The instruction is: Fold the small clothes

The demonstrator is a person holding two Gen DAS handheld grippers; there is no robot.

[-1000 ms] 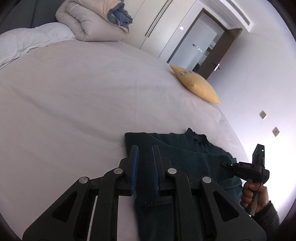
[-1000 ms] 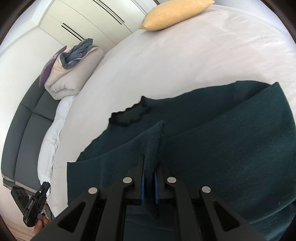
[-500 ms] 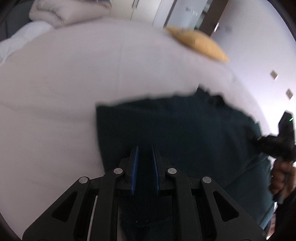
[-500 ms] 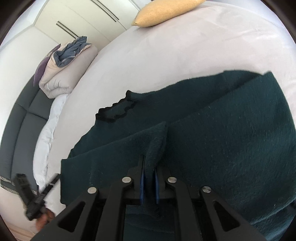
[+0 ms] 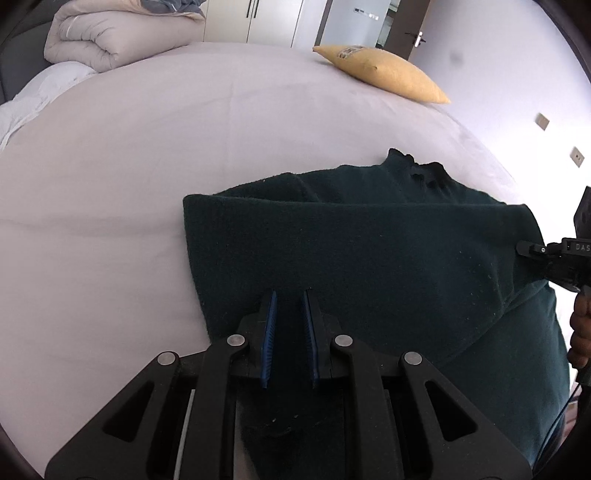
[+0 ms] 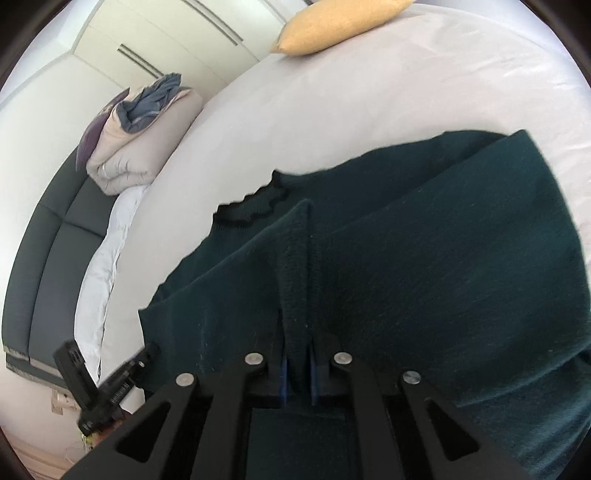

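**Dark Green Sweater Held at Two Points on the Bed**

Left gripper (image 5: 289, 314): the two blue-padded fingers (image 5: 268, 332) stand a narrow gap apart, with dark fabric of the sweater (image 5: 369, 251) running between them and under the gripper body. Whether the pads actually press the cloth cannot be told from this view. Ahead of the fingers, a folded-over layer of the sweater lies with a straight edge across the garment; its frilled collar (image 5: 424, 170) sits beyond that edge, ahead and to the right of the fingertips. Left of the fingers the white bed sheet (image 5: 110, 221) is bare. Far ahead and left is a rolled beige duvet (image 5: 110, 40); far ahead and right, a yellow pillow (image 5: 384, 74).

Right gripper (image 6: 297, 354): the fingers are closed on a raised pleat of the sweater (image 6: 443, 277), which stands up between the pads and runs forward from the fingertips. The collar (image 6: 255, 206) lies ahead and slightly left of the fingertips. The folded layer spreads to the right of the fingers. The left gripper (image 6: 147, 350) appears at the lower left, at the garment's near corner. The duvet (image 6: 136, 158) is far left, beside a dark headboard (image 6: 48, 266); the pillow (image 6: 340, 26) is far ahead.
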